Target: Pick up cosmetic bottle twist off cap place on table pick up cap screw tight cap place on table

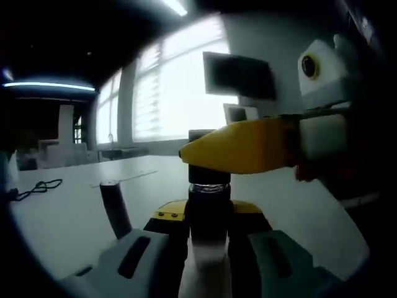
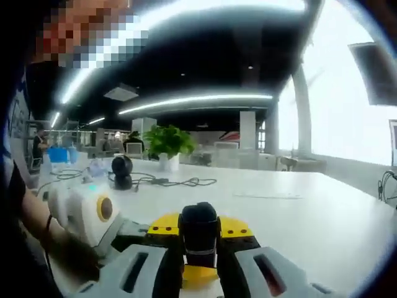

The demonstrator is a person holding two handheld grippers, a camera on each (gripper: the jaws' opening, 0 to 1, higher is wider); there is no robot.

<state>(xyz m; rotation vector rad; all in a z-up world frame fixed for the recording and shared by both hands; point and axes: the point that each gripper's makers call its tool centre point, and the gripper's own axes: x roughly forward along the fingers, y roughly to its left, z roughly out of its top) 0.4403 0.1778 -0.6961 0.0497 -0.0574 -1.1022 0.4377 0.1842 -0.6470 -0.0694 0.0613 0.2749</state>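
In the left gripper view my left gripper (image 1: 209,214) is shut on the body of the dark cosmetic bottle (image 1: 209,198), which stands upright between its jaws. My right gripper (image 1: 214,152) reaches in from the right, and its yellow fingers (image 1: 242,149) close around the black cap (image 1: 200,135) at the bottle's top. In the right gripper view my right gripper (image 2: 200,233) is shut on the black cap (image 2: 198,226). The left gripper's body (image 2: 93,214) sits low on the left, held by a hand. Whether the cap is loose on the neck cannot be told.
A white table (image 1: 68,217) spreads below. A dark upright cylinder (image 1: 115,208) stands on it left of the bottle, with a black cable (image 1: 37,186) further left. In the right gripper view, a potted plant (image 2: 167,144), a round black device (image 2: 122,172) and cables (image 2: 180,182) lie on the far side of the table (image 2: 298,211).
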